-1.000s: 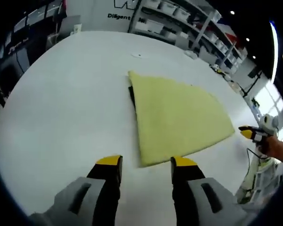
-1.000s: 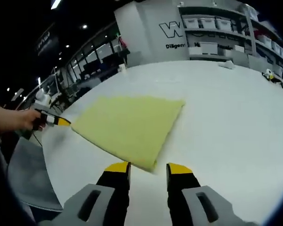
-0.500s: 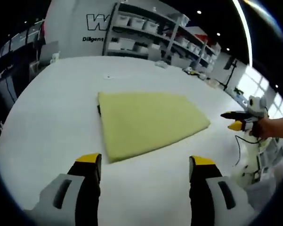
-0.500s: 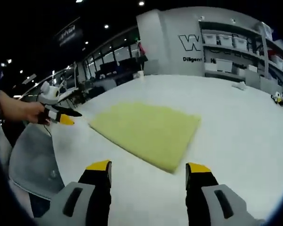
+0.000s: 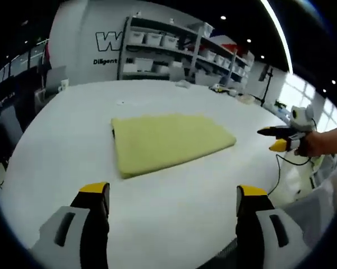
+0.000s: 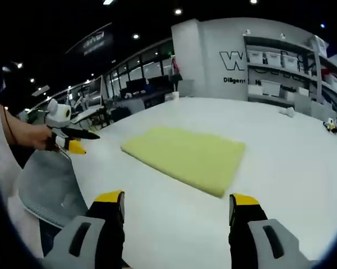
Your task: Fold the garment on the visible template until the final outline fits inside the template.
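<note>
Garment (image 5: 168, 143), one, yellow, folded flat, lies mid-surface (image 5: 61, 140) on white round surface; dark sliver of template (image 5: 113, 133) peeks at its 9 o'clock edge in left gripper view. Left gripper (image 5: 174, 196): jaws wide apart, holding nothing, garment ahead at 12 o'clock. Right gripper (image 6: 176, 203): jaws wide apart, nothing held, garment (image 6: 186, 158) at 12 o'clock. Shelving unit (image 5: 174, 53) with bins beyond, 12 o'clock.

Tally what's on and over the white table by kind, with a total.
Folded yellow garment: 1
Black template edge under the garment: 1
Left gripper: 1
Right gripper: 1
Total: 4
</note>
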`<state>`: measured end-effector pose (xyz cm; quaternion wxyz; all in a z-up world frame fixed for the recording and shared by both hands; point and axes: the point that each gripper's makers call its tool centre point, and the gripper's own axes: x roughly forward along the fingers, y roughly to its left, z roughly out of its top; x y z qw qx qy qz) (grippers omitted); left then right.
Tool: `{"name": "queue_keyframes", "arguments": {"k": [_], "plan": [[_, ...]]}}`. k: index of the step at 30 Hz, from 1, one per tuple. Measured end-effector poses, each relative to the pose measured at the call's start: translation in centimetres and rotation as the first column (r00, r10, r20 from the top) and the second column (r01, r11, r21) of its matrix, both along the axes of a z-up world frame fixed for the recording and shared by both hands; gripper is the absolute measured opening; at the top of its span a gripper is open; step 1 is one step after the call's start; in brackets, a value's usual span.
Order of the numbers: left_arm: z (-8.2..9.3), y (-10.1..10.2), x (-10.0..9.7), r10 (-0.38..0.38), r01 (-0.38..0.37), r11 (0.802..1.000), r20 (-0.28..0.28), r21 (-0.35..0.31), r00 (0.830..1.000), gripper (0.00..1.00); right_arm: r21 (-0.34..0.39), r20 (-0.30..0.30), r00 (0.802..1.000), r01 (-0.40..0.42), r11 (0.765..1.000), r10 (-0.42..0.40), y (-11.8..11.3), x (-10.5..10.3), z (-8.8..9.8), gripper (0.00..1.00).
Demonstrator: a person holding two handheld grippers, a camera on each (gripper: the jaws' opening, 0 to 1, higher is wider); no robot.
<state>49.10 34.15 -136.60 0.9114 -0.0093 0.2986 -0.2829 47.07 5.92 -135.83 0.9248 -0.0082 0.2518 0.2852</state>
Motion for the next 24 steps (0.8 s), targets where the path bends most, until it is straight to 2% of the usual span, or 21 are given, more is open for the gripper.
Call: {"name": "queue_keyframes", "arguments": {"k": [9,10,11,14,15,19,24], "plan": [[0.0,-0.3,-1.7,0.004,-0.003,1.0,0.06,-0.018,0.998,0.99,0.014,0.025,1.0,0.003,1.0,-0.003,0.7,-1.5,0.3,0.83],[-0.2,-0.3,-1.9,0.009,-0.007,1.0,0.063,-0.022,0.998,0.99,0.013,0.034,0.999,0.006,1.0,-0.007,0.7,-1.7,0.4,0.84],[-0.4,-0.2,-1.9,0.014,-0.013,1.0,0.044,-0.02,0.999,0.99,0.014,0.031,0.999,0.008,1.0,-0.008,0.7,-1.8,0.3,0.84],[1.7,-0.1,-0.9,0.023,-0.02,1.0,0.136,-0.024,0.99,0.99,0.018,0.037,0.999,0.016,1.0,-0.016,0.6,-2.2,0.3,0.86],[1.8,-0.1,-0.9,0.025,-0.021,0.999,0.147,-0.029,0.989,0.99,0.021,0.04,0.999,0.02,1.0,-0.021,0.5,-2.2,0.4,0.86],[1.4,-0.1,-1.0,0.026,-0.022,0.999,0.132,-0.035,0.991,0.99,0.028,0.052,0.998,0.034,0.999,-0.036,0.5,-2.3,0.6,0.89],[1.9,-0.5,-1.0,0.014,-0.01,1.0,0.167,-0.027,0.986,0.99,0.02,0.053,0.998,0.037,0.999,-0.038,0.5,-2.3,0.2,0.92]]}}
